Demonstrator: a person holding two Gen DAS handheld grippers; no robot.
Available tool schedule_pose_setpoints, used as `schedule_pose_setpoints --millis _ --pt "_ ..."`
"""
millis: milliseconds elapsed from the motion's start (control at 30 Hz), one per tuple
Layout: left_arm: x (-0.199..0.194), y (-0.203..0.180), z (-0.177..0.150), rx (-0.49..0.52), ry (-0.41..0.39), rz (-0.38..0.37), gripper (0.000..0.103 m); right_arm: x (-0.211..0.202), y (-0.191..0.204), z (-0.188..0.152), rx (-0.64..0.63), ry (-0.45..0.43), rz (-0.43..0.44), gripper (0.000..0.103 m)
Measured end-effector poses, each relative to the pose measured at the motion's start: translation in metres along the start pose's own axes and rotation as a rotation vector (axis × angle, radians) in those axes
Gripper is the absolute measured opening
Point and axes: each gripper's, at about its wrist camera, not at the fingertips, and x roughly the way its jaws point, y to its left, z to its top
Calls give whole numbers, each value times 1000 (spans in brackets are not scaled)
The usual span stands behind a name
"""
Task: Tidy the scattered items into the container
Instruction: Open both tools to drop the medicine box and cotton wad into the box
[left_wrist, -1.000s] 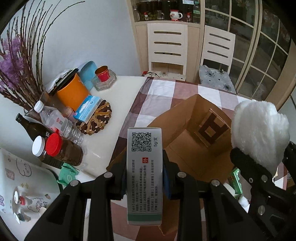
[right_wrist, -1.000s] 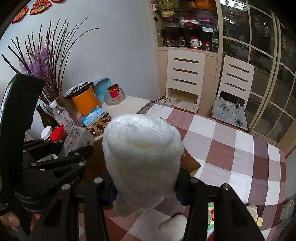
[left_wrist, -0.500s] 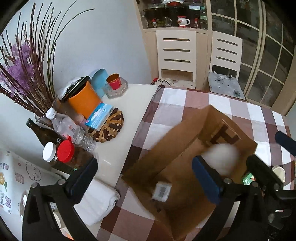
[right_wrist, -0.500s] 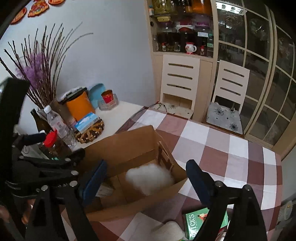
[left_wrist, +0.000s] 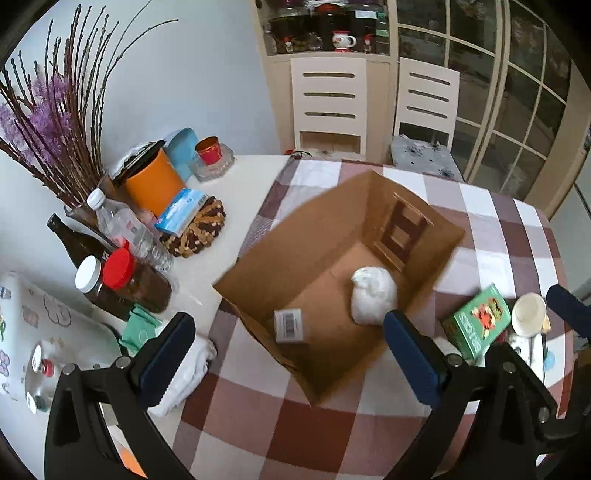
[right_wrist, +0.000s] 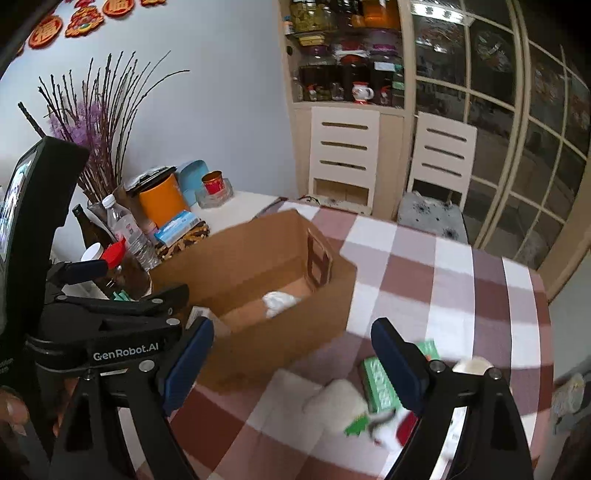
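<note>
Both claws are released and hold nothing: my left claw (left_wrist: 288, 354) hangs over the near edge of the box (left_wrist: 295, 236), my right claw (right_wrist: 291, 354) over the table (right_wrist: 424, 266) beside it. Inside the box lie a small carton (left_wrist: 289, 325) near the front wall and a white bundle (left_wrist: 373, 295) farther in. Right of the box, on the table, a green pack (left_wrist: 476, 321) and a white cup (left_wrist: 529, 314) wait outside.
</note>
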Motion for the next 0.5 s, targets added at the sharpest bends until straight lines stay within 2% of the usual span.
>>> schedule_pose_setpoints --millis 167,500 --pt "-11 -7 -15 -10 -3 -13 103 -9 -8 -16 32 10 1 90" --pt "-31 -17 -24 -16 -28 -22 103 -28 -14 -23 42 -15 -1 90"
